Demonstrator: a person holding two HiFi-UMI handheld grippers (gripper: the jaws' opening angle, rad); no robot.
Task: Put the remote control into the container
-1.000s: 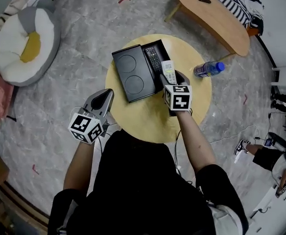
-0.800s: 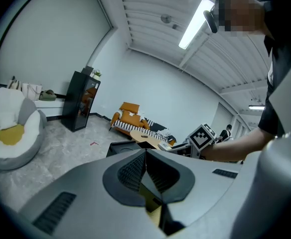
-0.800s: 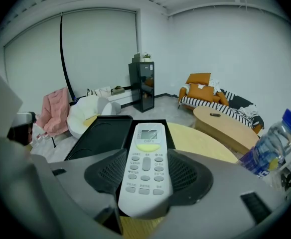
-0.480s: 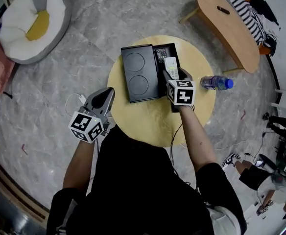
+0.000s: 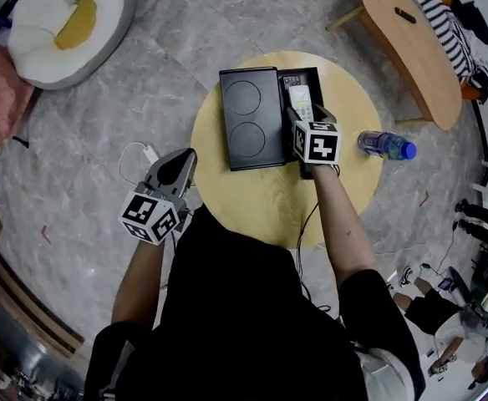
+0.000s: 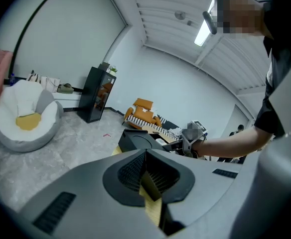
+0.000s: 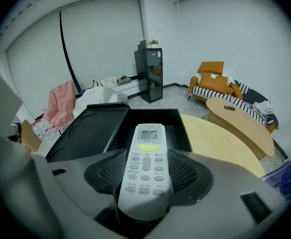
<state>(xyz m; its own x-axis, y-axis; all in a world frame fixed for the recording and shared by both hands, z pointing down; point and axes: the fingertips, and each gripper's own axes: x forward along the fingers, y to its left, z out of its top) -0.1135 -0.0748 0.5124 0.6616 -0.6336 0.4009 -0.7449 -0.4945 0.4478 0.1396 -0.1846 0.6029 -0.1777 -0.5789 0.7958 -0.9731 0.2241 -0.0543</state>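
My right hand-held gripper (image 5: 299, 117) is grasping the white remote (image 5: 300, 101) by its lower end. In the right gripper view both pads press the sides of the remote (image 7: 146, 156), whose screen and buttons face up and whose screen end points away from me. The remote is over the open compartment of the black container (image 5: 317, 83), near its front wall. I cannot tell whether it touches the bottom. The container's lid (image 5: 248, 127) lies flat and open to the left of the compartment, joined to it. The container (image 7: 150, 113) sits on the far half of the round bench (image 5: 252, 203), and a bottle (image 5: 386, 145) lies on its side near the bench's right edge. My left hand-held gripper (image 5: 184, 155) is clenched on nothing, jaws together, held off the bench's left edge above the floor. The left gripper view (image 6: 146, 172) shows them closed.
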